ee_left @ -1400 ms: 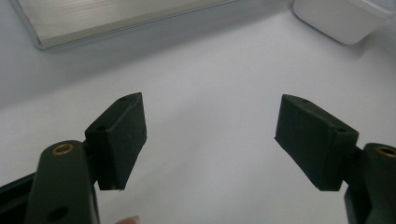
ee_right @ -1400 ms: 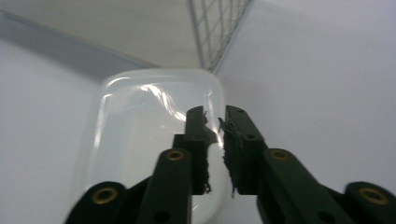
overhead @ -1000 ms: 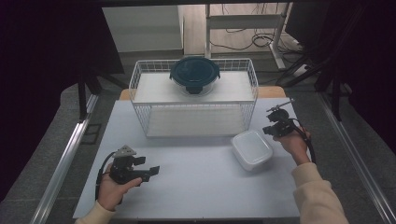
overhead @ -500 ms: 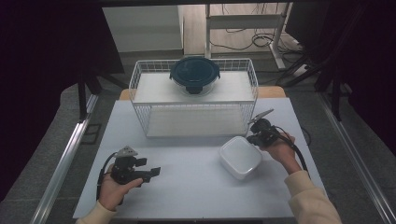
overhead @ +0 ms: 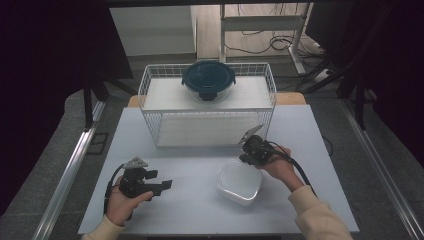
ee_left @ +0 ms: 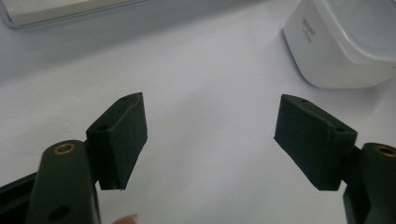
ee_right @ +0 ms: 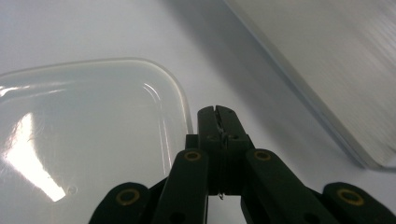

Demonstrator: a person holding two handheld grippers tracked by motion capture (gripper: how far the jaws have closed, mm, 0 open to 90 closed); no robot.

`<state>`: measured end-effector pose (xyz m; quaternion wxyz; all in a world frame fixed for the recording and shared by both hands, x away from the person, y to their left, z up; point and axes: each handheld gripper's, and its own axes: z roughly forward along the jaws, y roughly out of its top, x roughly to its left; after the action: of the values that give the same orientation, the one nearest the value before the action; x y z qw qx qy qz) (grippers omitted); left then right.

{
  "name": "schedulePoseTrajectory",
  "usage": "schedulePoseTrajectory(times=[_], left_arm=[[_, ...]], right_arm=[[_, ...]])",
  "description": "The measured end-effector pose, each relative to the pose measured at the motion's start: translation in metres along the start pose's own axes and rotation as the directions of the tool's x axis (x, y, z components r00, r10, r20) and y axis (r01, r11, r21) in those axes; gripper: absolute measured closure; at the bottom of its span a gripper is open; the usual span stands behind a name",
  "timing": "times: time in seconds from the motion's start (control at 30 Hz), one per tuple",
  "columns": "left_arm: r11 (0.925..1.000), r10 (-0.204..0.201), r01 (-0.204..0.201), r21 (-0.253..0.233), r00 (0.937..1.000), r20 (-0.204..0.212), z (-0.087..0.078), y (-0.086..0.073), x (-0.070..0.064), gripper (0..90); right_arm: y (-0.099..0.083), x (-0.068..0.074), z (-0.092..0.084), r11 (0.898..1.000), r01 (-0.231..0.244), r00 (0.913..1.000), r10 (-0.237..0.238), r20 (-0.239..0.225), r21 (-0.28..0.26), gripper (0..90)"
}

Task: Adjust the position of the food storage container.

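Over the last second the white container (overhead: 239, 181) has slid from the right of the high view toward its lower centre, and our right gripper (overhead: 248, 154) has travelled with it, jaws pressed together with nothing between them. We read this as a push: the closed tip rests at the container's upper right edge, nudging it along the surface (overhead: 190, 210) rather than lifting it. Our left gripper (overhead: 162, 185) has kept its place at the lower left, jaws spread wide and empty, so we judge it is waiting to receive the box.

The container is a squarish white plastic tub with rounded corners and a translucent, glossy lid (ee_right: 88, 135); in the left gripper view its side wall (ee_left: 327, 56) bears small faint lettering at the upper right.
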<state>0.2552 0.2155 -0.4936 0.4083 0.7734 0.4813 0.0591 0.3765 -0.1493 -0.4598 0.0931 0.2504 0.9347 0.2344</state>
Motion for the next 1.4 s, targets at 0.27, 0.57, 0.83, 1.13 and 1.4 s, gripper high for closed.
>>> schedulePoseTrajectory(times=[0.27, 0.57, 0.83, 1.13, 1.4], left_arm=[[1.0000, -0.004, 0.004, -0.004, 1.0000, -0.002, -0.001, 0.000, 0.001, 24.9], [0.9999, -0.015, 0.015, -0.007, 0.9999, 0.000, -0.001, 0.000, 0.003, 24.9], [0.9998, -0.017, 0.017, -0.010, 0.9998, 0.004, 0.000, 0.000, 0.002, 25.0], [0.9996, -0.025, 0.025, -0.016, 0.9997, -0.001, 0.000, 0.000, 0.002, 25.0], [0.9996, -0.023, 0.023, -0.013, 0.9997, 0.002, 0.001, -0.001, 0.002, 25.1]], right_arm=[[0.000, 0.000, -0.009, 0.999, -0.019, 0.9998, 0.019, 0.004, -0.037, 89.4], [-0.033, 0.035, -0.063, 0.985, -0.046, 0.9980, 0.038, -0.050, -0.168, 89.4], [-0.069, 0.086, -0.061, 0.988, -0.029, 0.9904, 0.008, -0.138, -0.149, 89.4], [-0.084, 0.110, -0.029, 0.995, 0.009, 0.9902, -0.023, -0.137, -0.097, 89.4], [-0.079, 0.115, -0.027, 0.994, 0.046, 0.9962, -0.053, -0.069, -0.098, 89.5]])
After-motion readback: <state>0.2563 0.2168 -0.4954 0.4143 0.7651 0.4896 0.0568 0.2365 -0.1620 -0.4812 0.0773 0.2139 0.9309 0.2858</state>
